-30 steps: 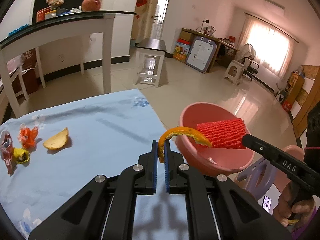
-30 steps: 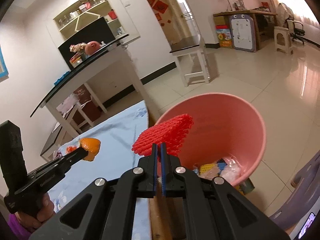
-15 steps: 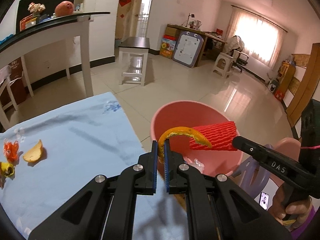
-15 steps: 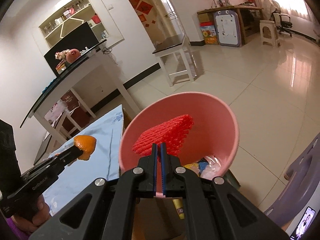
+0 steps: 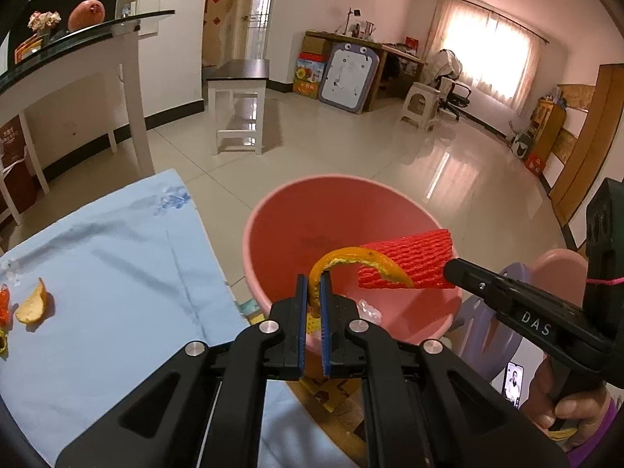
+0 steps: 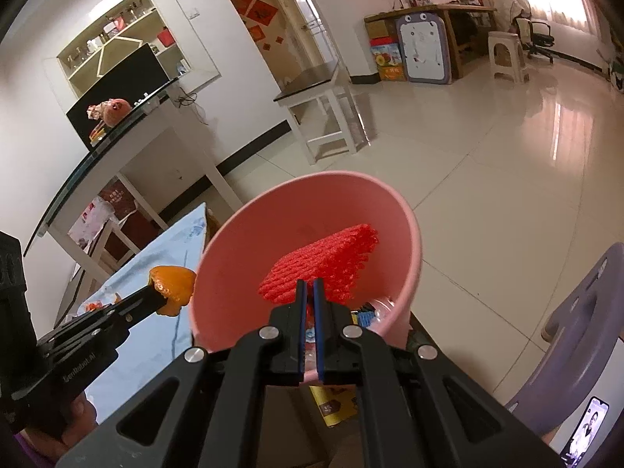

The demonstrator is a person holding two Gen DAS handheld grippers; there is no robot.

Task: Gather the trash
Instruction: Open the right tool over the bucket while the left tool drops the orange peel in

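On the far left of the left wrist view, a loose piece of peel and some red and yellow wrapper scraps lay on the blue cloth of the desk, not yet collected. Moving right, the left gripper had its jaws closed nearly all the way on a curled strip of orange peel, pinched at its lower end so the rest arched out over the pink bin. A second before, that bin sat further off to the right and the desk filled more of the view; now the bin lay directly ahead and below the jaws, so the left hand had carried its load from over the desk to over the bin's mouth. Further right, the right gripper had its jaws fully closed on a red foam net sleeve, which likewise hung above the bin's opening, with earlier rubbish visible at the bottom. Both pieces appeared ready to be dropped; opening each pair of jaws looked like the next step, after which the scraps on the desk remained.
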